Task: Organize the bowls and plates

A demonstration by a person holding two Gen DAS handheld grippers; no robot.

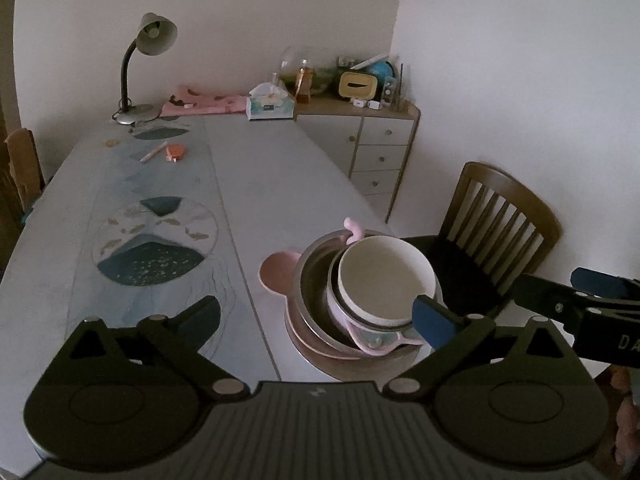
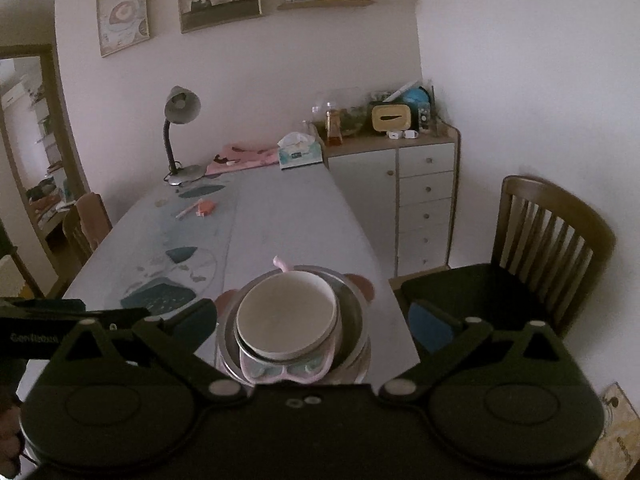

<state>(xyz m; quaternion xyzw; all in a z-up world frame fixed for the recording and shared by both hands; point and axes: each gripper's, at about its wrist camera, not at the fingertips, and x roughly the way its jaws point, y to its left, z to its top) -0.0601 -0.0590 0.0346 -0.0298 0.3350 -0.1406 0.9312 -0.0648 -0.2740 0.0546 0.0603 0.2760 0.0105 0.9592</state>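
Observation:
A stack of dishes stands at the near right corner of the table (image 1: 260, 184). On top is a cream bowl (image 1: 386, 276) (image 2: 286, 314), nested in a pink patterned bowl (image 1: 370, 338) (image 2: 286, 372). Both sit inside a steel bowl (image 1: 316, 280) (image 2: 354, 308), which rests on pink plates (image 1: 276, 270) (image 2: 362, 286). My left gripper (image 1: 316, 316) is open, and its right fingertip (image 1: 430, 322) is beside the cream bowl's rim. My right gripper (image 2: 314, 322) is open too, wide around the stack without touching it. Its fingers also show at the right edge of the left wrist view.
A dark wooden chair (image 1: 500, 224) (image 2: 548, 248) stands right of the table. A desk lamp (image 1: 138, 64), a tissue box (image 1: 270, 104), pink cloth, a pen and a small orange object (image 1: 176, 152) lie farther back. A white drawer cabinet (image 2: 424, 200) stands behind.

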